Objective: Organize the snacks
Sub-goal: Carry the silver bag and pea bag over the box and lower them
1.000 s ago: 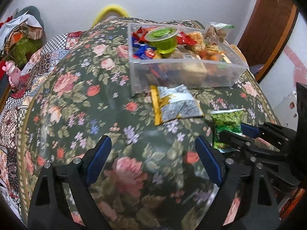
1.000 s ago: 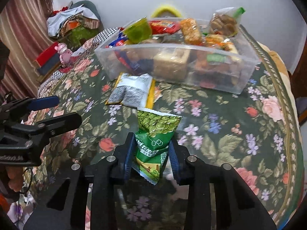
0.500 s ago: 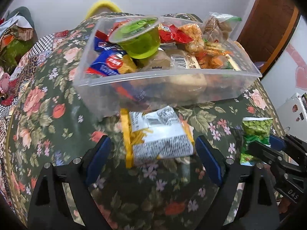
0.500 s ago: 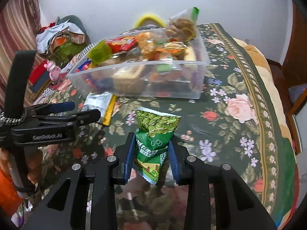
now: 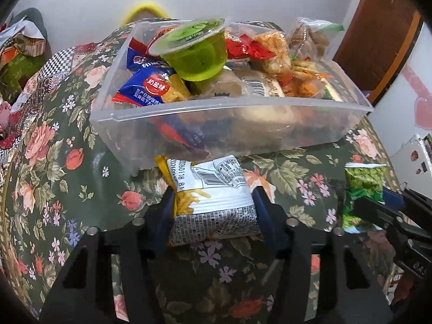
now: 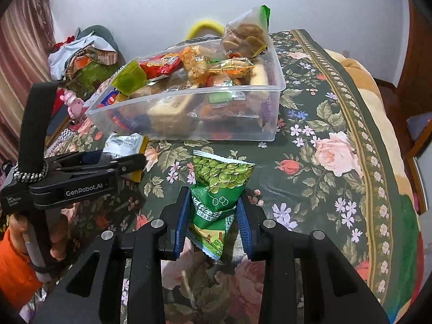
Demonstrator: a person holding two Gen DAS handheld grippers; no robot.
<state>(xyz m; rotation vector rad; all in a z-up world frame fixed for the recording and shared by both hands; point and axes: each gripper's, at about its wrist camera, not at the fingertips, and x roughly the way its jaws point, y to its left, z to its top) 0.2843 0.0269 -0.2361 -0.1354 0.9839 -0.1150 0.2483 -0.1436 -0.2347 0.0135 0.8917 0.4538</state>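
Observation:
A clear plastic bin full of snacks, with a green jelly cup on top, stands on the floral tablecloth; it also shows in the right wrist view. My left gripper is shut on a silver and yellow snack packet lying just in front of the bin. My right gripper is shut on a green pea snack packet and holds it upright above the cloth, right of the left gripper. The green packet shows at the right in the left wrist view.
The floral tablecloth covers the table, with its edge falling away at the right. A pile of clothes and bags lies beyond the table at the far left. A wooden door stands at the right.
My left gripper moved forward to the silver and yellow packet and closed on it. My right gripper kept the green packet and lifted it slightly toward the bin.

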